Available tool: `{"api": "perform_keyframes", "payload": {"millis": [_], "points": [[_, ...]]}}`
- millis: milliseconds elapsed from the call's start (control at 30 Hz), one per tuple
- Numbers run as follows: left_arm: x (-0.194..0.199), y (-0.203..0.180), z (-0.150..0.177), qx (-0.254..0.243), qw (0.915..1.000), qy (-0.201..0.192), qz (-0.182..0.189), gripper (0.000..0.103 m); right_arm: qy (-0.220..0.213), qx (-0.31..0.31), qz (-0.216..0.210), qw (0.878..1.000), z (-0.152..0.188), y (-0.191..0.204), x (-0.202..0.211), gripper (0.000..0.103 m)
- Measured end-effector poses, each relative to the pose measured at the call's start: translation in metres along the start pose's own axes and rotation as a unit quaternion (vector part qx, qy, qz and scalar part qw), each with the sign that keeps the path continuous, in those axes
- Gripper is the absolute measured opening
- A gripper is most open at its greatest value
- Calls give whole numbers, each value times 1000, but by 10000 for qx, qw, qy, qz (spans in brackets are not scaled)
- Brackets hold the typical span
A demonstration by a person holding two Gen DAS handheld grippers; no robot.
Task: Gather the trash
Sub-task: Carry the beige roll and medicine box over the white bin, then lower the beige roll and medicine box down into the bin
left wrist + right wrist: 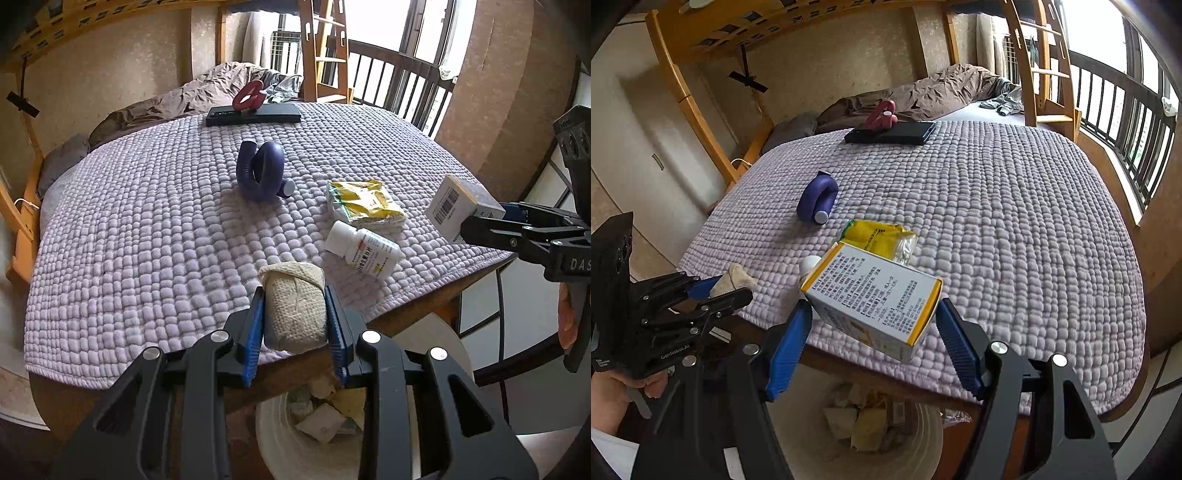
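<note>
quilted table point(147, 258) bears bottle point(364, 248), yellow packet point(365, 203).

Table point(1015, 221) w/ lilac quilted cover, wood edge. Behind it a wood bunk frame point(687, 99), ladder point(327, 51), rumpled brown bedding point(942, 90). Beige walls. Bright daylight thru window point(1108, 33) w/ dark railing point(1126, 122), right side.

Both tools are black, angular frames with ribbed blue pads point(255, 332) and round silver screws point(997, 347); white lettering marks the left tool point(737, 291).
</note>
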State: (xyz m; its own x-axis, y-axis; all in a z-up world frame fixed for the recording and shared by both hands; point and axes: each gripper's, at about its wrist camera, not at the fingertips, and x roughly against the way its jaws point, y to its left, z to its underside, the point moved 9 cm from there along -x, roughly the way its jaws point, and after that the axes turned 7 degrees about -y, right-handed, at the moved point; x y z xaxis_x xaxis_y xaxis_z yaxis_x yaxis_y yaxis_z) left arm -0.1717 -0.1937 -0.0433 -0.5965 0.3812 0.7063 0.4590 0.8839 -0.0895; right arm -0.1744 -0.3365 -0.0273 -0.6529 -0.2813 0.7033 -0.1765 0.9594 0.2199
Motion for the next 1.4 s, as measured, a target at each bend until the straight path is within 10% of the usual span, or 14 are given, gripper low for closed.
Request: {"api": "perform_keyframes", "payload": {"millis": [1400], "points": [[9,-21,34,27,9997,240,44,34,329,-27,-326,9989,53,21,30,69]]}}
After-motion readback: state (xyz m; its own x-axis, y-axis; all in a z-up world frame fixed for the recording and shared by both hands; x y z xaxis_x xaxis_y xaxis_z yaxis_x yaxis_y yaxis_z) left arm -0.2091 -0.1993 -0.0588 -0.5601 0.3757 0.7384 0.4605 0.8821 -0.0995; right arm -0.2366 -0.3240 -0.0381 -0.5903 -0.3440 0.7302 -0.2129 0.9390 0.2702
